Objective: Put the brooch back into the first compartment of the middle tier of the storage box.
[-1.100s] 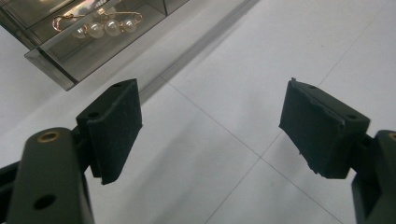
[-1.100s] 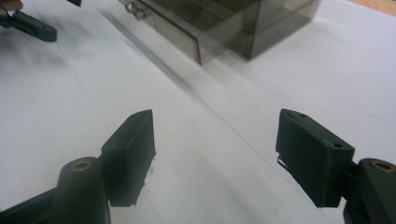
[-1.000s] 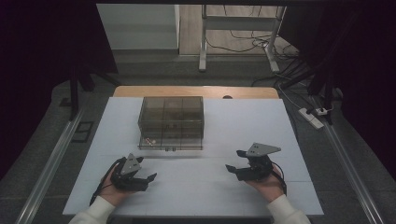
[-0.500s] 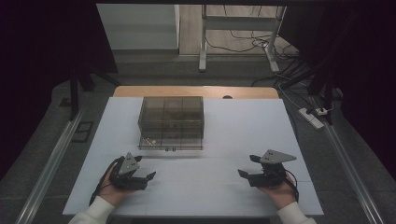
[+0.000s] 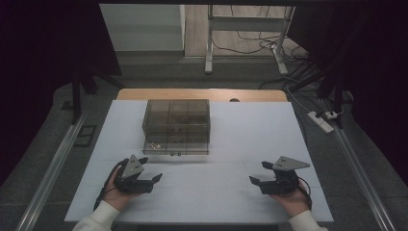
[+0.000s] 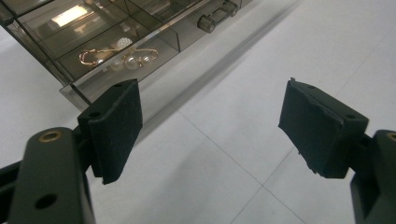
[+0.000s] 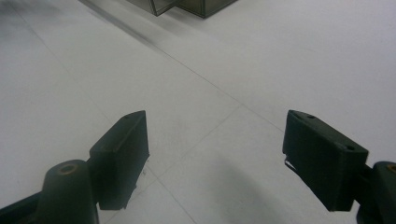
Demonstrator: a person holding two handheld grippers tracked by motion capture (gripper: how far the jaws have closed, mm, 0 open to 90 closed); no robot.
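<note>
Smoked transparent plastic compartment box [image 5: 176, 126] at table centre, 12 o'clock of both tongs. Gold-and-pearl jewellery [image 6: 119, 57] in its open drawer. Left gripper [image 5: 153, 179] and right gripper [image 5: 258, 174]: jaws apart, empty, on white tabletop [image 5: 250, 139].

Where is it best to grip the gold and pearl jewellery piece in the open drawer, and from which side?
Probably from above, with open jaws closing across the thin gold wire loop rather than the round pearls. The piece lies flat in the pulled-out drawer, whose low walls block a sideways approach. The left gripper is nearest.
</note>
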